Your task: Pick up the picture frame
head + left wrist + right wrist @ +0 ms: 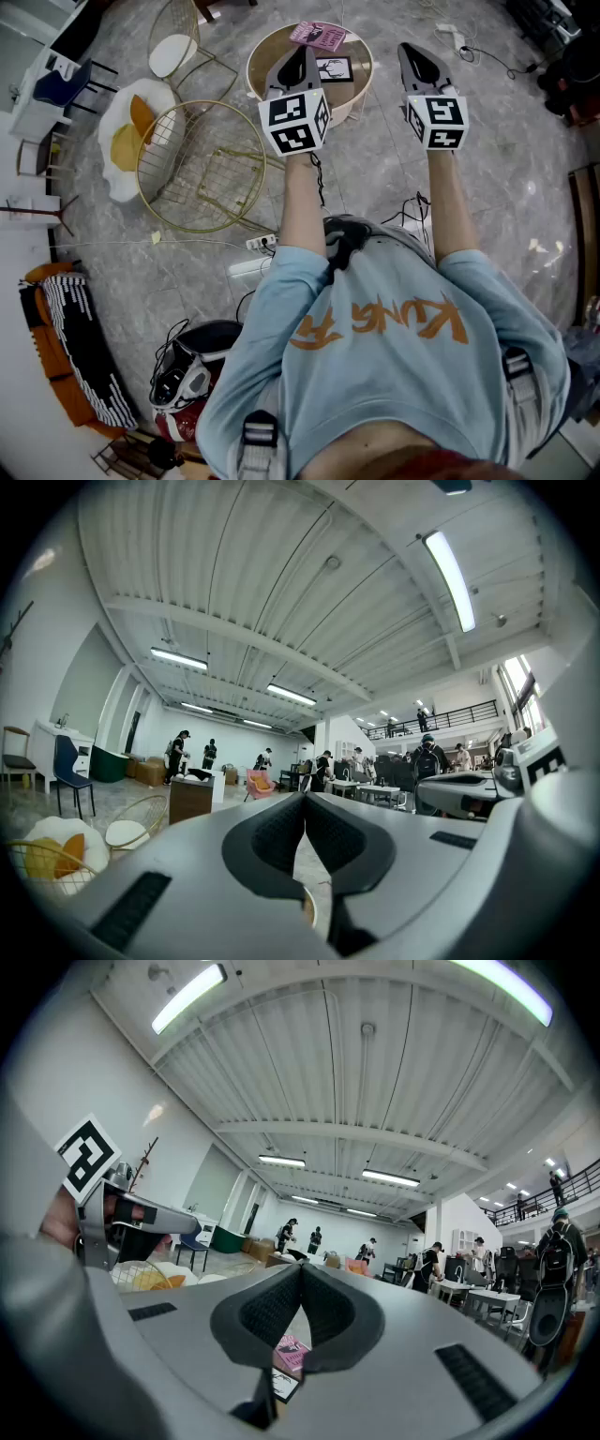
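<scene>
**Operator:** How do my grippers stand?

**Guide:** You hold both of them out in front of your chest, level and side by side. The left gripper [300,52] has its jaws together with nothing between them. The right gripper [411,49] is the same. I think you hold them like this because the reach is not yet begun. Closed jaws can take nothing, so you must part them first.

**Operator:** And the picture frame?

**Guide:** The picture frame [334,68] lies flat on the round worktop [362,58], just beside the tip of your left gripper as your head camera sees it. A pink book [319,36] lies near it, at the far edge. Because the frame lies flat, it gives you only its thin edges, so probably you must come down onto one side of it.

**Operator:** What is hard to see?

**Guide:** From your head, the left gripper seems to cover the frame's left edge and part of the worktop. In the right gripper view only a corner of the frame and the book show, under the jaws. Whether the frame touches the book, I cannot tell. Far behind, the people [177,752] in the hall are too small to describe.
</scene>
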### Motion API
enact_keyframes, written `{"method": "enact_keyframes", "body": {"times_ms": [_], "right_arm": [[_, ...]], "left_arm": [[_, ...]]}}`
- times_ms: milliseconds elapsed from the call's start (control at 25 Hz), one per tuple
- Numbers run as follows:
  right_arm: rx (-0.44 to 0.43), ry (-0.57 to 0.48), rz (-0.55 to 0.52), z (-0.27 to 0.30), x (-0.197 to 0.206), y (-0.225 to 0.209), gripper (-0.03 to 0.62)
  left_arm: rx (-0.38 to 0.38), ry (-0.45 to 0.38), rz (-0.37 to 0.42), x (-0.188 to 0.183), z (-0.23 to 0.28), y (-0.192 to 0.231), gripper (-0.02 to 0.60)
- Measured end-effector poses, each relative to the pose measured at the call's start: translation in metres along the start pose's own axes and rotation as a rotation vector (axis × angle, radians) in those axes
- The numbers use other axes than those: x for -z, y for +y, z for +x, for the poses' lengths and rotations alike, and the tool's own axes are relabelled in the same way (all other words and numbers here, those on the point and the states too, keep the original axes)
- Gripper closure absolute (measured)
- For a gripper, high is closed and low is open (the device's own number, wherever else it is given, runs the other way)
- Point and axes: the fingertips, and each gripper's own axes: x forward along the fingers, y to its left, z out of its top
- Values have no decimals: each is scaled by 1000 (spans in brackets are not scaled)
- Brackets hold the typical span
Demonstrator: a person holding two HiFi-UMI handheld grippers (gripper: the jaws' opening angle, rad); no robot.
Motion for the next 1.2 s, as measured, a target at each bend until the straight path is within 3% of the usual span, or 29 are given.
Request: {"method": "enact_keyframes", "body": {"times_ms": [520, 960, 1200], "right_arm": [[24, 14, 53, 2, 11, 6, 597], [-61, 41, 8, 27, 0, 50, 597], [-68, 40, 9, 40, -3, 49, 597]], "left_arm": [[-39, 49, -14, 27, -9, 23, 561], [-122, 35, -118, 40, -40, 81, 561], [-95, 48, -30, 38, -28, 79, 561]]}}
